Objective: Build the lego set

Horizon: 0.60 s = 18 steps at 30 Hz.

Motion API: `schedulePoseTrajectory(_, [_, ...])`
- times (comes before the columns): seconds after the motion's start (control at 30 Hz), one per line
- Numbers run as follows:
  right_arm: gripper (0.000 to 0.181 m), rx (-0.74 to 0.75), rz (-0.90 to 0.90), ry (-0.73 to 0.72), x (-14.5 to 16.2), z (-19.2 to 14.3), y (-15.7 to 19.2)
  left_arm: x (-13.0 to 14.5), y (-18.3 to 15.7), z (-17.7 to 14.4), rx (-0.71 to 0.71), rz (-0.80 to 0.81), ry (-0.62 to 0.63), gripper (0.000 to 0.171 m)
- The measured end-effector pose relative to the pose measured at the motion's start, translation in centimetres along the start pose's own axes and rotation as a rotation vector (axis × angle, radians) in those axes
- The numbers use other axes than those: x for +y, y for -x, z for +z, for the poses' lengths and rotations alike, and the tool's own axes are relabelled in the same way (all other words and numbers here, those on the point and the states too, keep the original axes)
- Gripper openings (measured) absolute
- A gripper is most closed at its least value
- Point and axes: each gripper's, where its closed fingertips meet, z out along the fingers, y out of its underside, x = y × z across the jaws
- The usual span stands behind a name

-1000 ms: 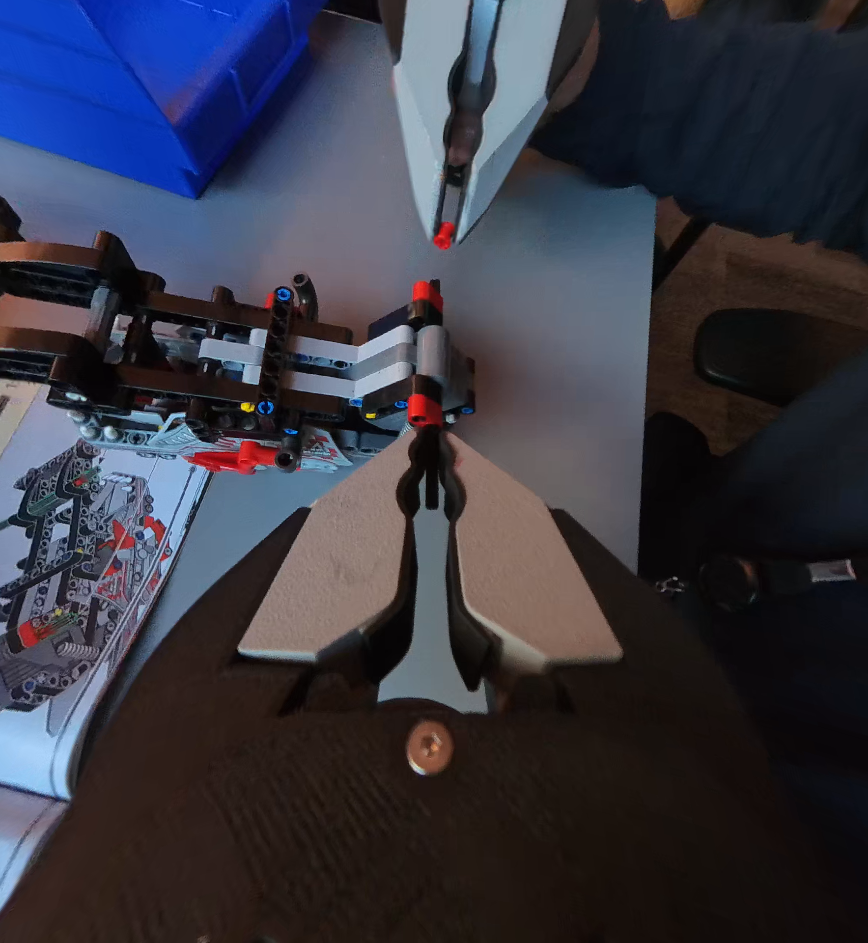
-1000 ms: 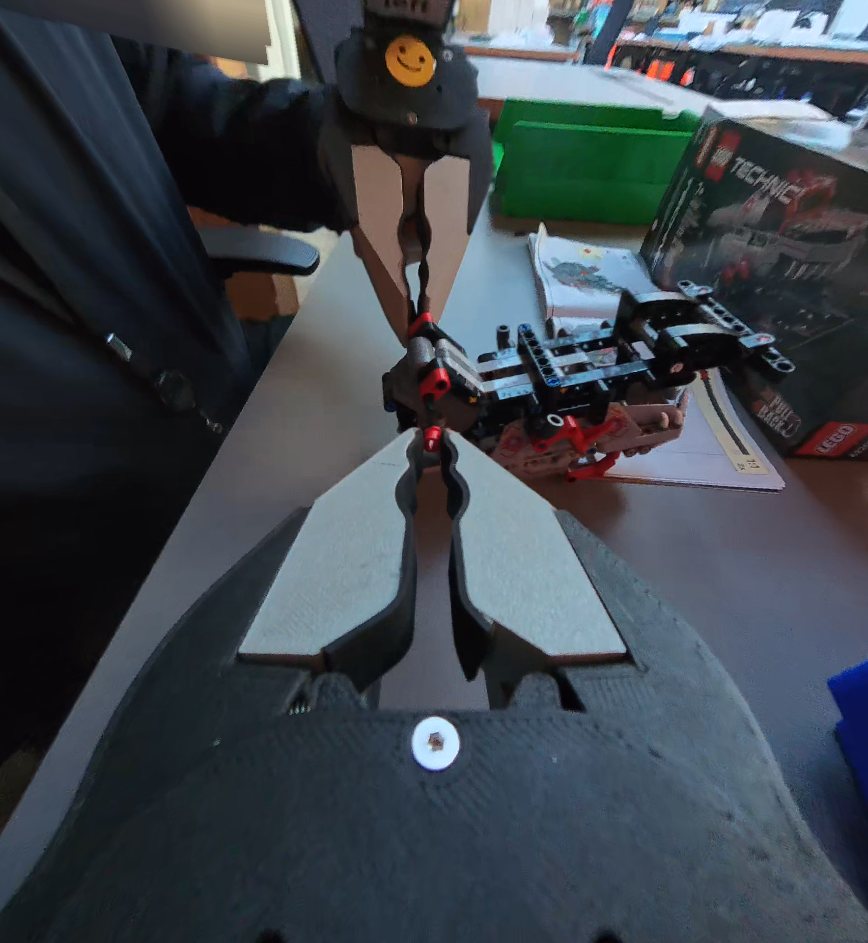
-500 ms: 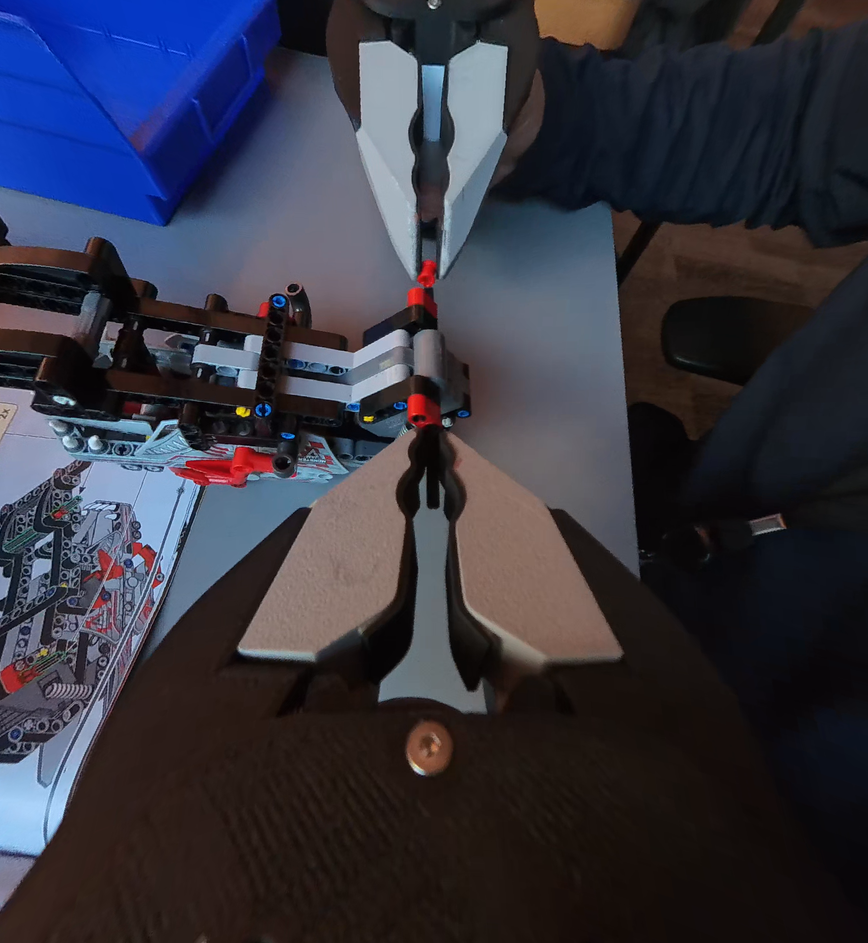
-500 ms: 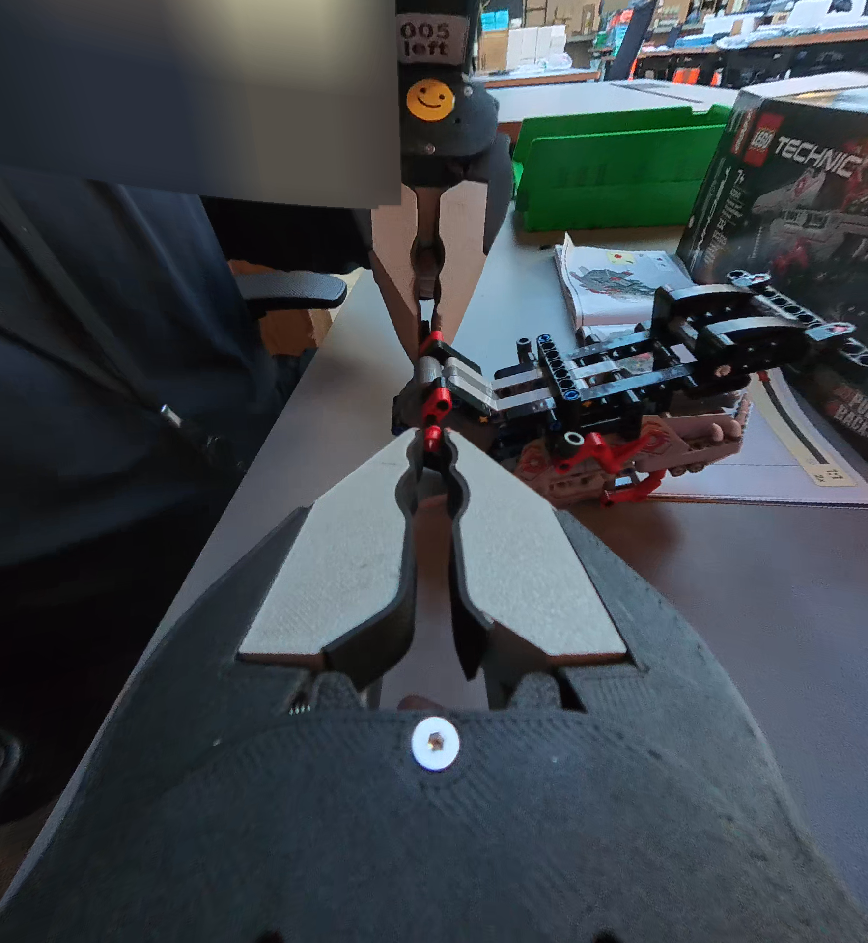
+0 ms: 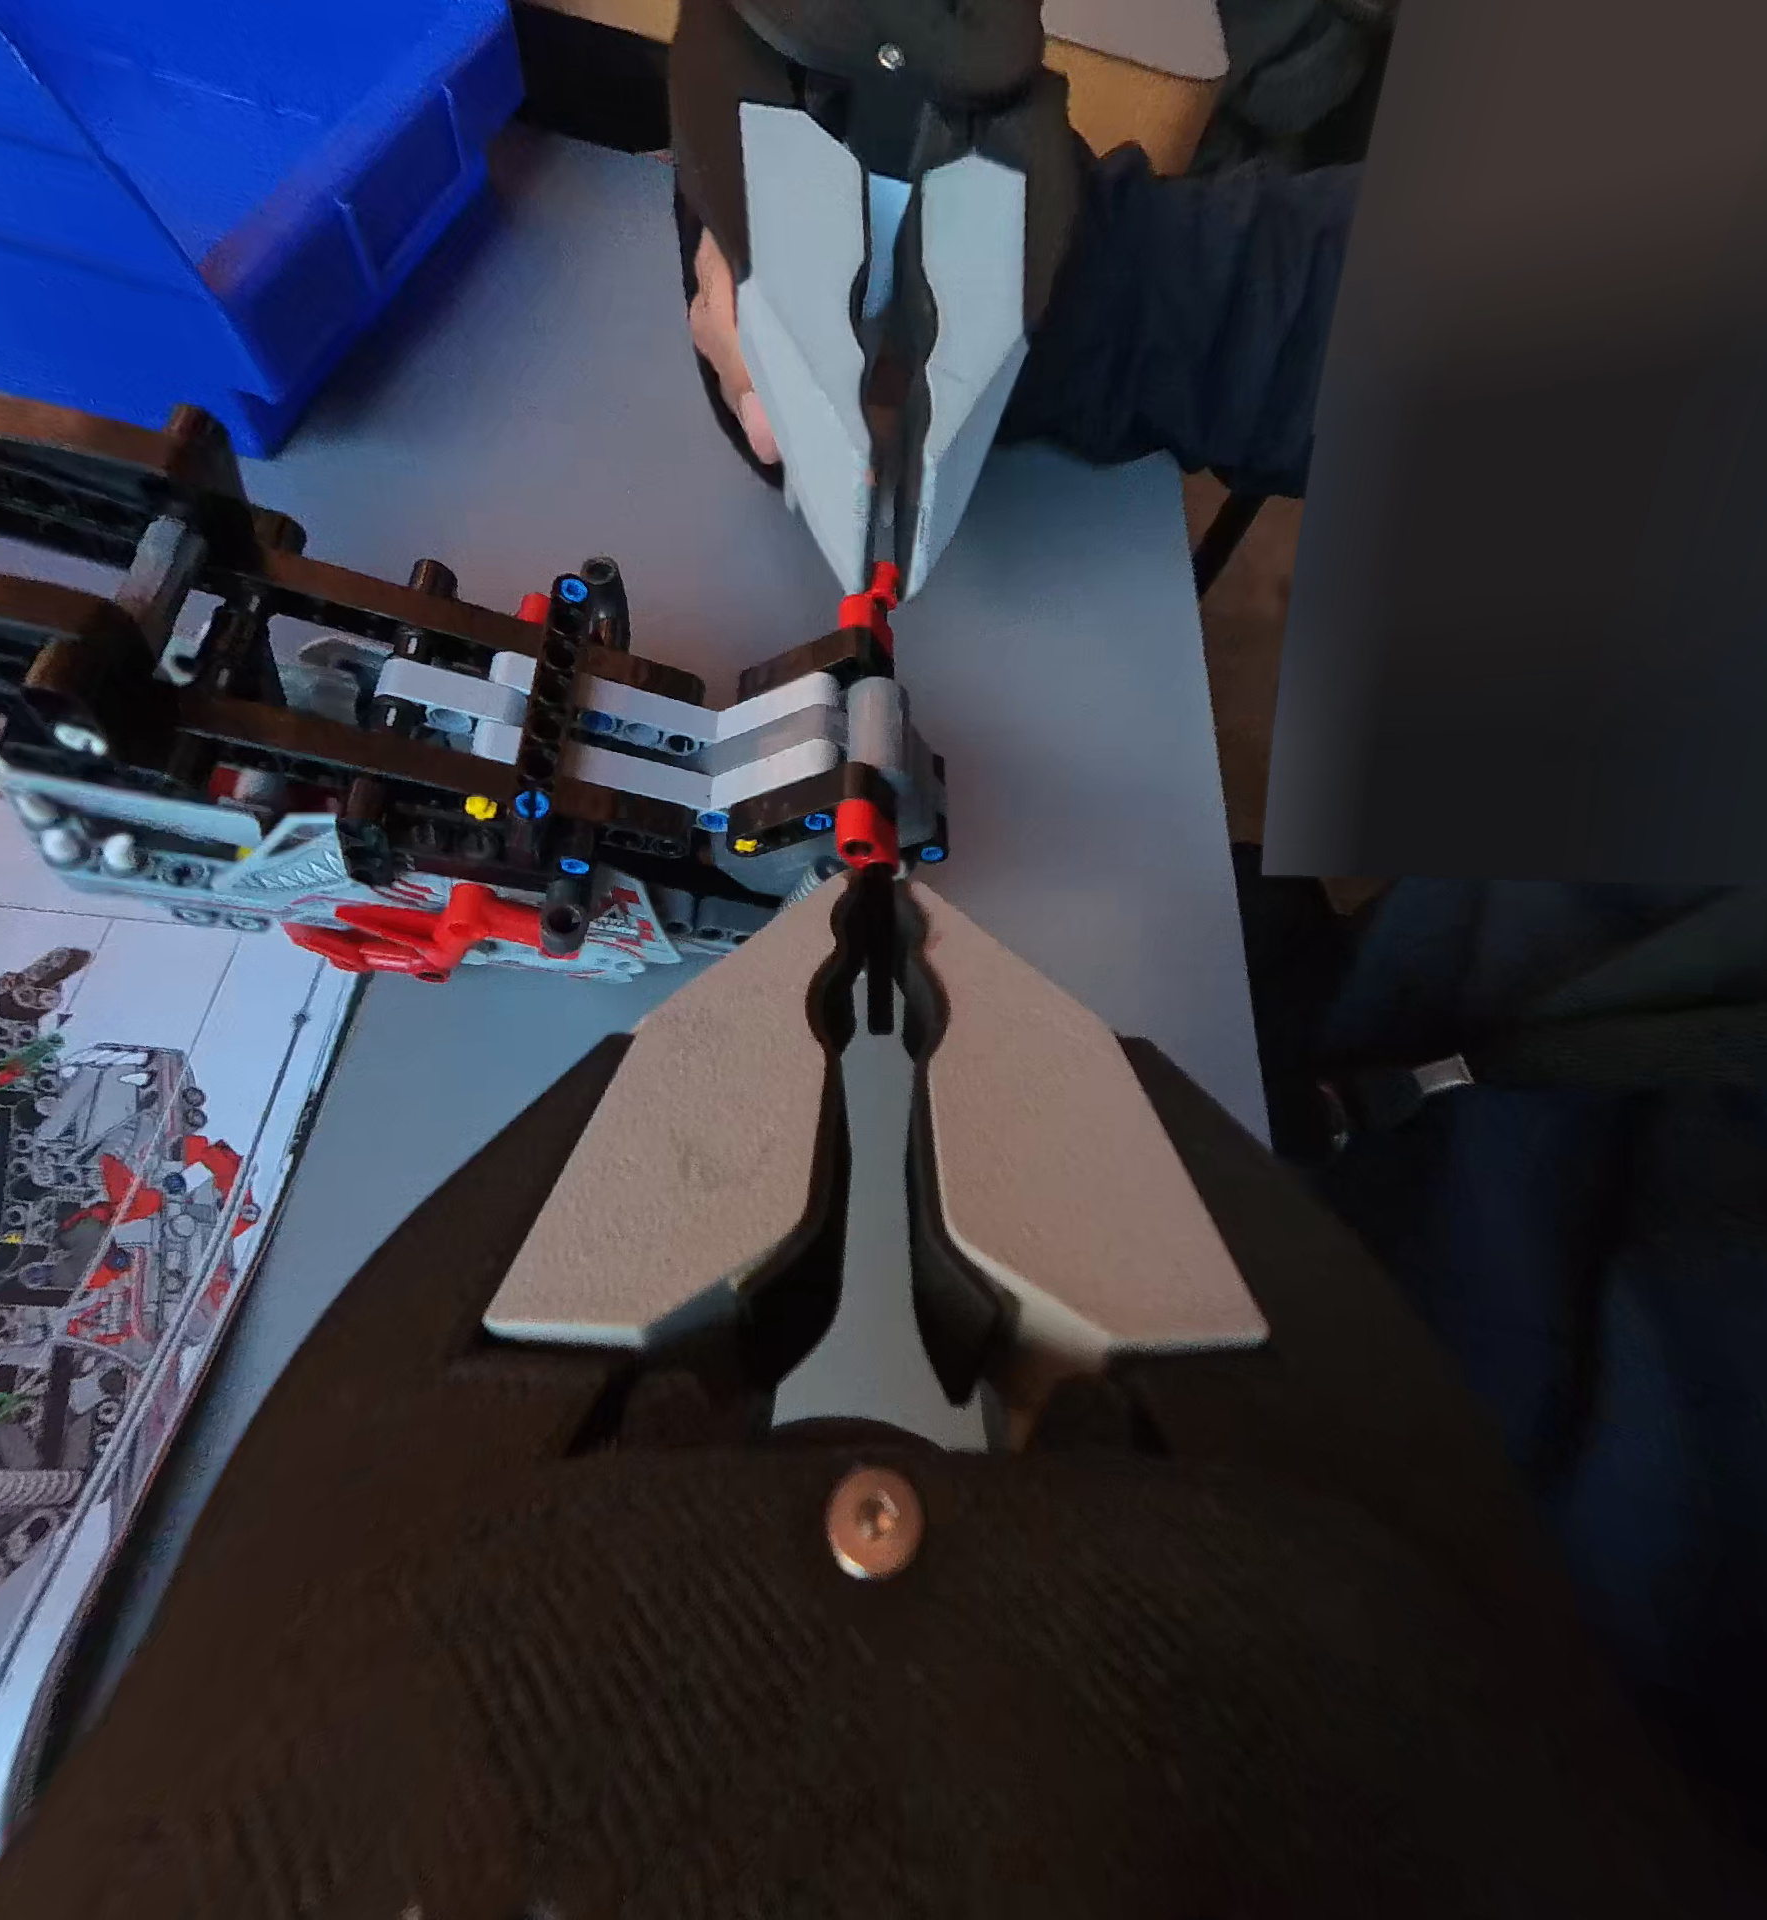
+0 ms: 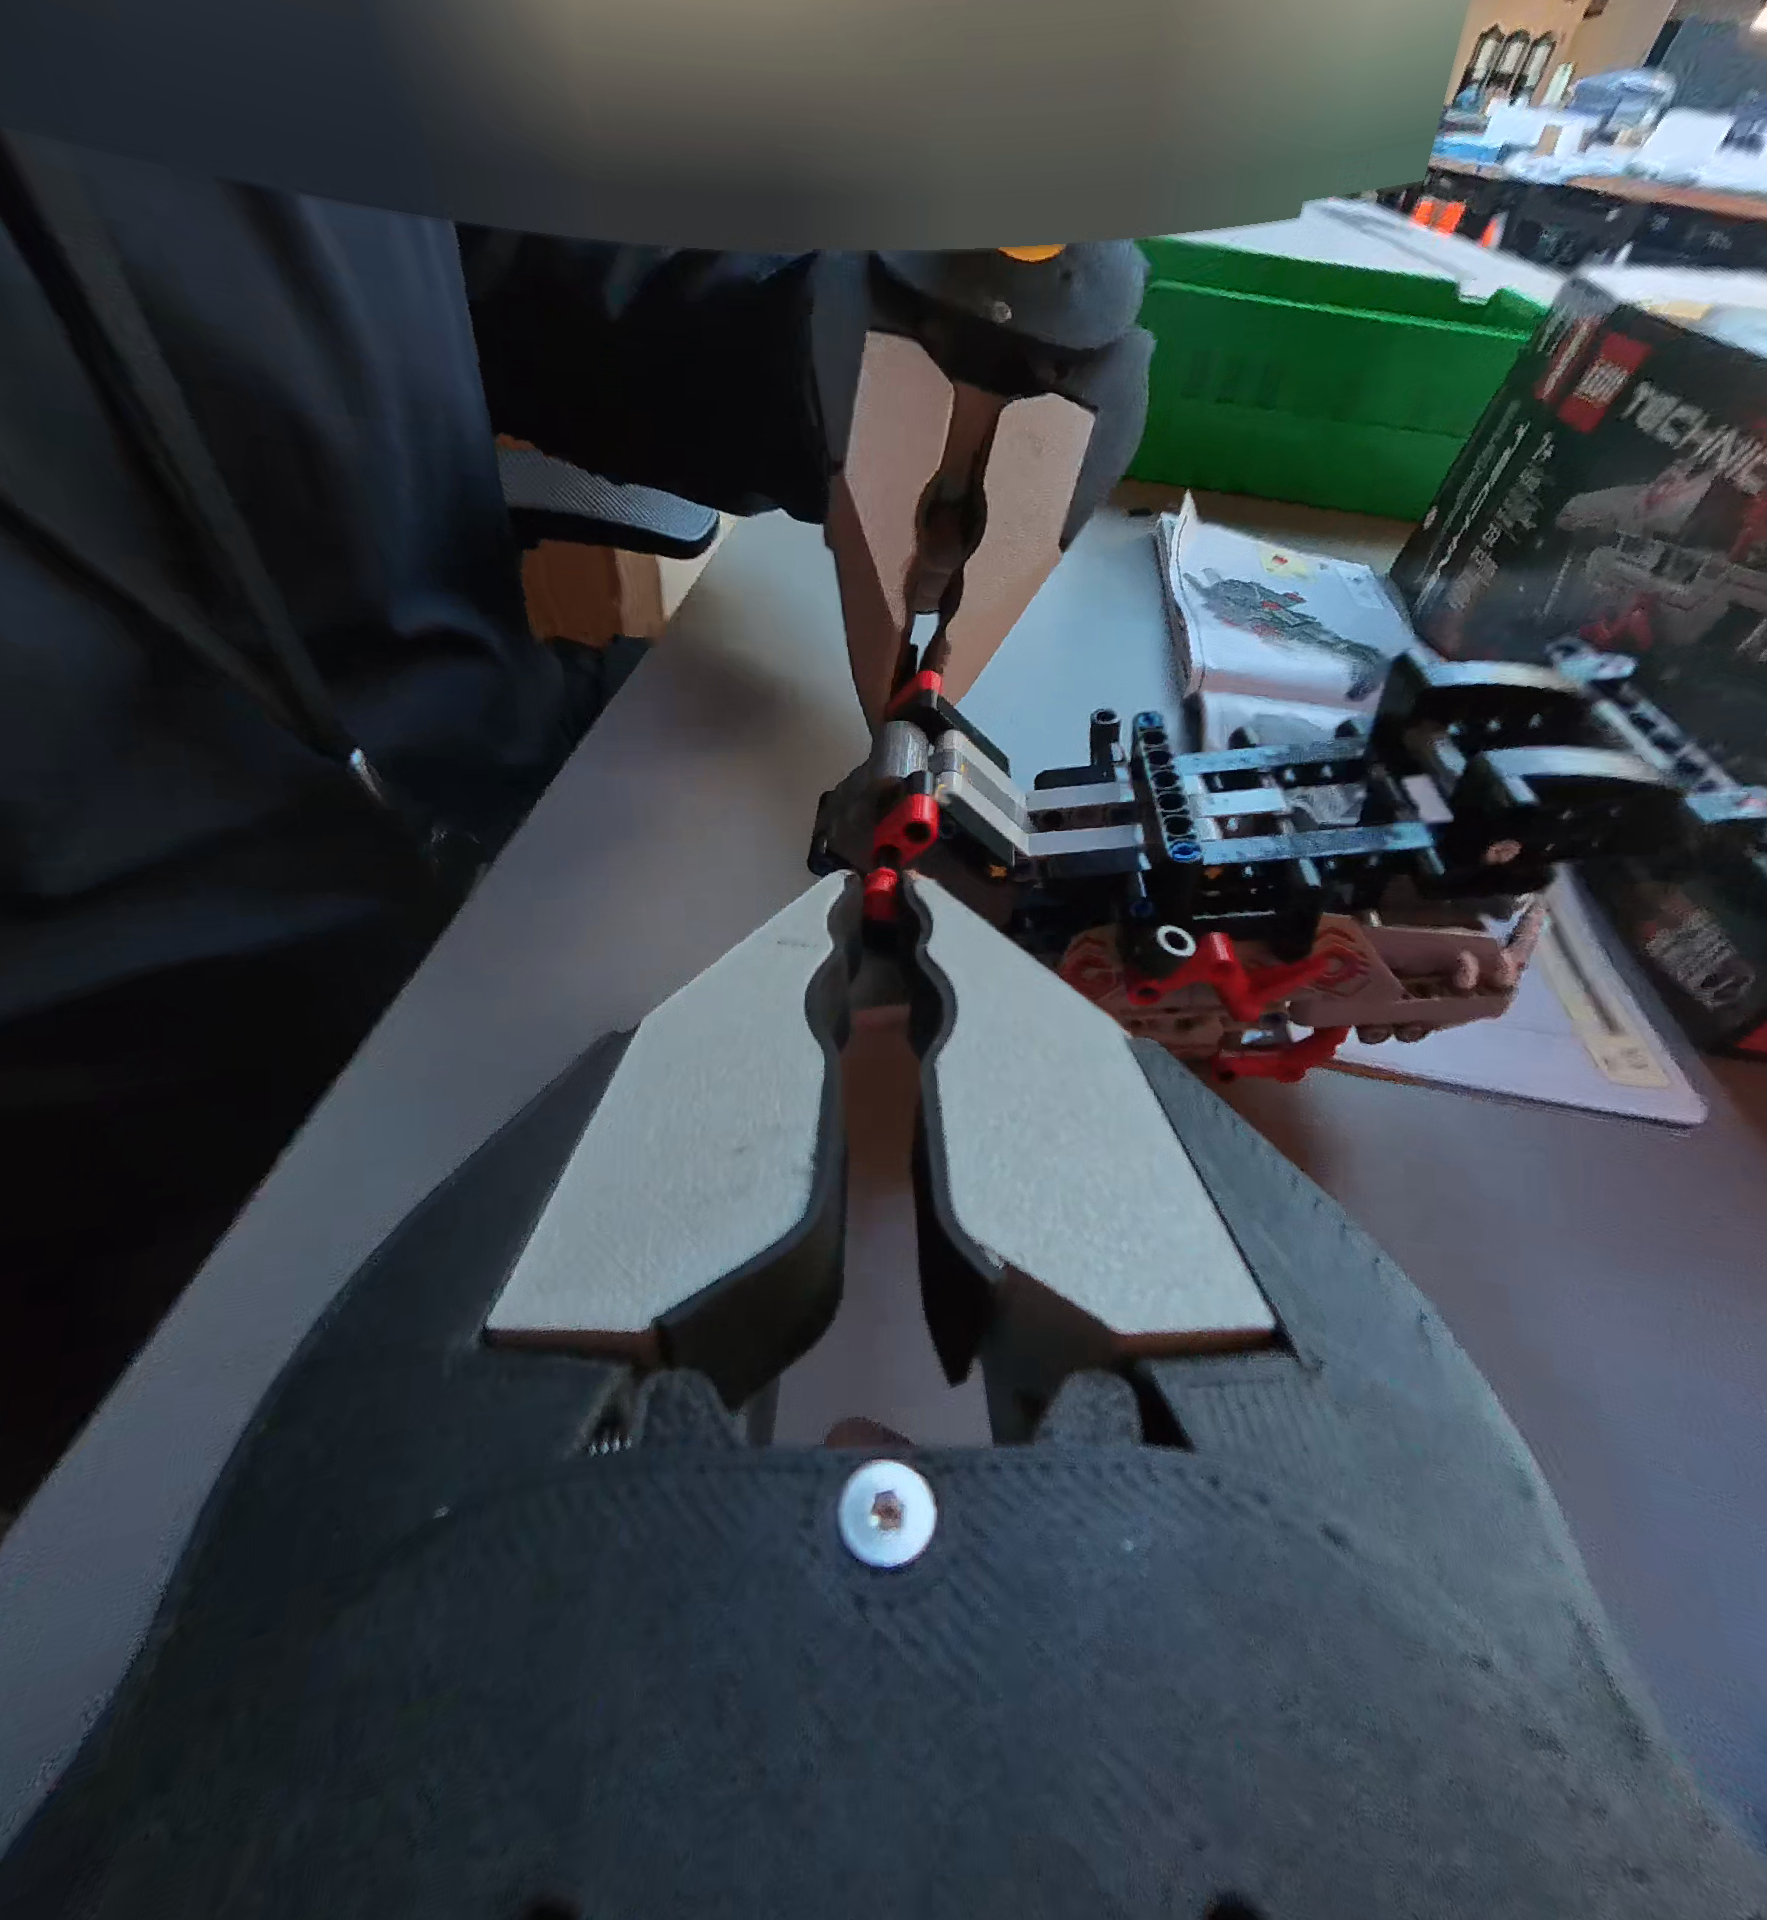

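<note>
Both jaws seemingly pinch axle ends; lego model [image 5: 546,748] stretches lengthwise away leftward.

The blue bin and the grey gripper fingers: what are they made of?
The blue bin looks like moulded plastic: glossy, uniform colour, ribbed walls. The left gripper fingers look like matte grey plastic, faintly grainy, perhaps printed; their dark inner pads may be rubber, though that is uncertain.

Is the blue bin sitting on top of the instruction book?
No, the blue bin stands on the bare table behind the lego model, while the instruction book lies apart in front of it.
</note>
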Motion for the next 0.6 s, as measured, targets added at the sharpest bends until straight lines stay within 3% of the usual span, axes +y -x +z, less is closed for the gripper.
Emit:
schedulePoseTrajectory(0.17, [0.003, 0.066, -0.112, 0.014, -0.1, 0.2, 0.3, 0.2, -0.2, 0.0, 0.062, -0.059, -0.038, 0.0])
schedulePoseTrajectory(0.27, [0.002, 0.136, -0.342, 0.032, 0.0, 0.2, 0.7, 0.1, -0.7, 0.1, 0.123, -0.098, -0.071, 0.0])
schedulePoseTrajectory(0.33, [0.002, 0.161, -0.388, 0.051, -0.1, 0.4, 0.9, 0.1, -1.0, 0.2, 0.183, -0.132, -0.093, 0.0])
schedulePoseTrajectory(0.47, [0.003, 0.14, -0.126, 0.056, 0.3, 0.1, 0.7, -0.2, -0.6, 0.5, 0.135, -0.031, -0.111, 0.0])
schedulePoseTrajectory(0.6, [0.002, 0.08, -0.026, 0.038, 0.5, -0.1, 0.7, -0.5, -0.4, 0.8, 0.026, 0.147, -0.103, 0.0])
